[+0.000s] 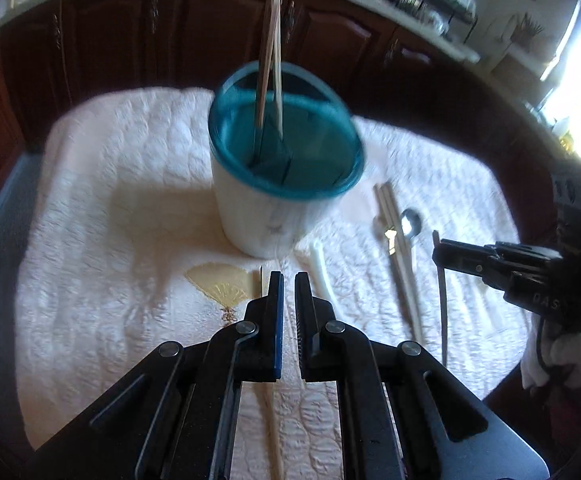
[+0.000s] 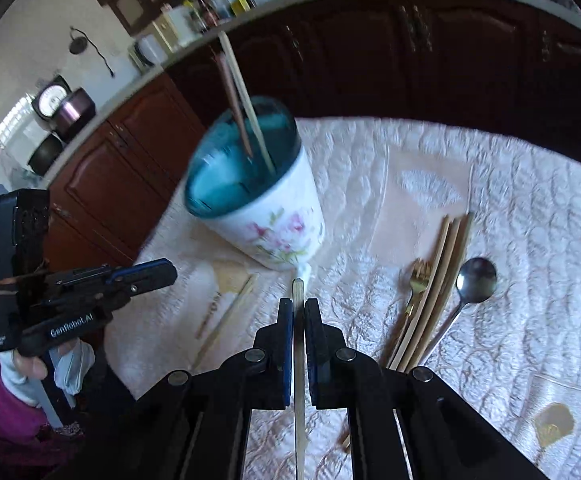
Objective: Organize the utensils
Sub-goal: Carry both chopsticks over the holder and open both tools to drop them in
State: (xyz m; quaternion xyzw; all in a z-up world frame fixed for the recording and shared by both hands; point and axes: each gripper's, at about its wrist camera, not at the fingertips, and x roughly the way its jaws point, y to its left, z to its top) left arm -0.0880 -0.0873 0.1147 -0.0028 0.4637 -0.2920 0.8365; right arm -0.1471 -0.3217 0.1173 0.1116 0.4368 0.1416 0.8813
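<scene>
Quilted white tablecloth (image 1: 110,200), seemingly kitchen cabinets (image 1: 110,32)

Two chopsticks (image 1: 271,52) are stood leaning in a white floral, teal-lined cup (image 1: 286,184). Beside it a fork (image 2: 417,280), bundled chopsticks (image 2: 434,292) and a spoon (image 2: 475,280) are laid flat.
</scene>
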